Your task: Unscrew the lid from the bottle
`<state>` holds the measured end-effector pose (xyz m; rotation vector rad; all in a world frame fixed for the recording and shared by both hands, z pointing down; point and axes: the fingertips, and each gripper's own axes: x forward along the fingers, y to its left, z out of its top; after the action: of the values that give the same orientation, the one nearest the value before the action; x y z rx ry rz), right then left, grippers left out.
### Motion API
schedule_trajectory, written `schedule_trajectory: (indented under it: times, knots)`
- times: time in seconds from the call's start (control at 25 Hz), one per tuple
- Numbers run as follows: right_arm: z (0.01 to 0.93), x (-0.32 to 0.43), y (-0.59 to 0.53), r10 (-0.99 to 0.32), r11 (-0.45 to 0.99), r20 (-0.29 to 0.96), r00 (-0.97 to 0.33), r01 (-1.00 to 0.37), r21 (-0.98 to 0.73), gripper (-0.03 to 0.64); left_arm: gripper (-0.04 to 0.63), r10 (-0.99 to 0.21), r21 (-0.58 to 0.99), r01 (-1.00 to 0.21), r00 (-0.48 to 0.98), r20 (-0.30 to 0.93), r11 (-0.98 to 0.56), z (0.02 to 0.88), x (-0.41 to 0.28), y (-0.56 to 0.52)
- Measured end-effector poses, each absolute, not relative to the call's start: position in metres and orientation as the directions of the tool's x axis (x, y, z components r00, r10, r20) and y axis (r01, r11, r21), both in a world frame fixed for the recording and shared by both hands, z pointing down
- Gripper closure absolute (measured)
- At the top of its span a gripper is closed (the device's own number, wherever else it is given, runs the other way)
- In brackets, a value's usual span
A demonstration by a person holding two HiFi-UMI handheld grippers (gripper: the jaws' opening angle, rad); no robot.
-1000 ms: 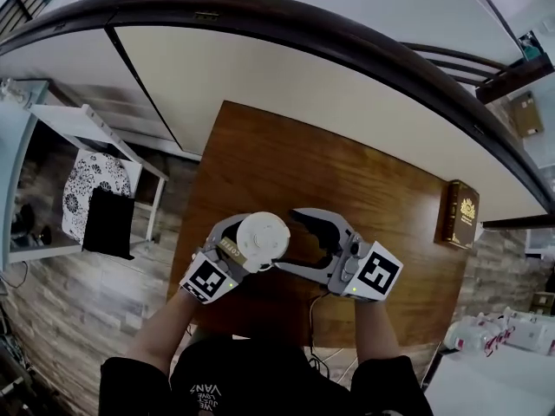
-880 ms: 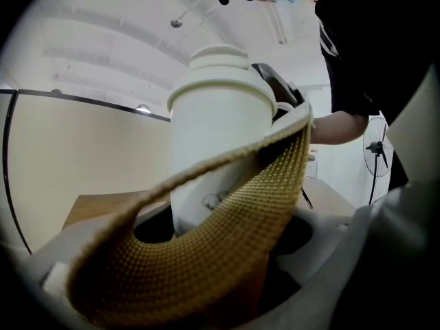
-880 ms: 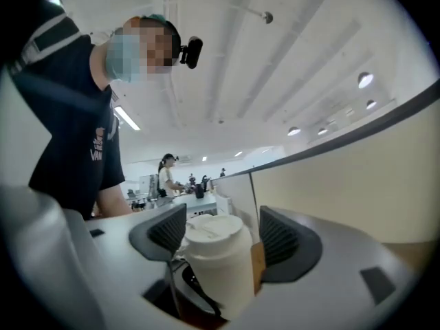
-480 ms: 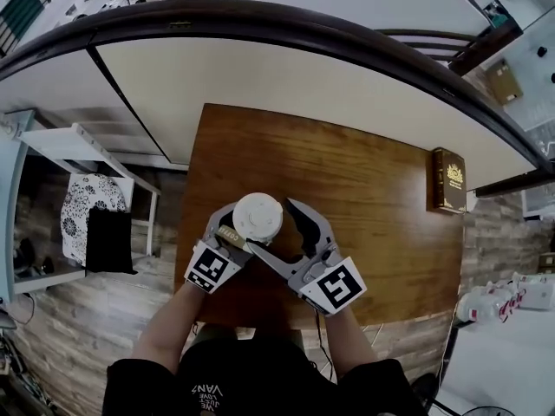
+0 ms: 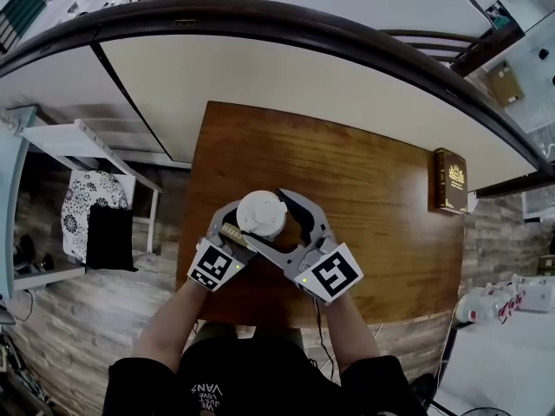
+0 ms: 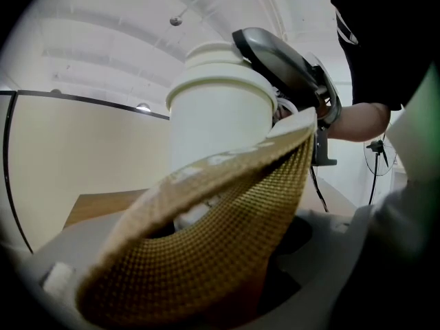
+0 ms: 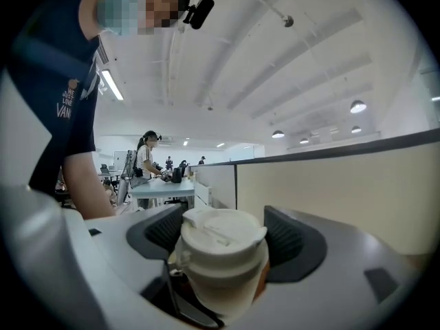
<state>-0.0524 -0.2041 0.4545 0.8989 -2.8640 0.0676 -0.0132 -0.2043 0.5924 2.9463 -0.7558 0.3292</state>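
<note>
On the wooden table [image 5: 364,189] stands a white bottle [image 6: 218,119] with a white flip-top lid [image 5: 261,212]. My left gripper [image 5: 236,229] is shut on the bottle's body from the near left. A brown woven strap [image 6: 206,239] on the bottle fills the lower left gripper view. My right gripper [image 5: 265,219] comes in from the near right. Its jaws have just been opening, and they stand wide on either side of the lid [image 7: 221,234]. In the right gripper view [image 7: 223,238] a narrow gap shows between each dark pad [image 7: 289,236] and the lid.
A dark brown book [image 5: 453,180] lies at the table's right edge. A cream partition [image 5: 286,76] runs behind the table. To the left, a white shelf unit [image 5: 82,137] holds a patterned cloth [image 5: 87,198]. People work at a desk [image 7: 161,188] far behind.
The right gripper has swung left from beside the bottle, and its jaws now bracket the lid. The left gripper and bottle have kept their place.
</note>
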Motion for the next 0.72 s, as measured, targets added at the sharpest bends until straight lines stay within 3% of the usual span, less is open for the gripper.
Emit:
schedule_trajectory:
  times: [0.72]
  knots:
    - [0.429, -0.051, -0.211, -0.608, 0.790, 0.096, -0.788, -0.613, -0.031, 0.284, 0.230, -0.466, 0.032, -0.485, 0.855, 0.230, -0.874, 0.593, -0.011, -0.205]
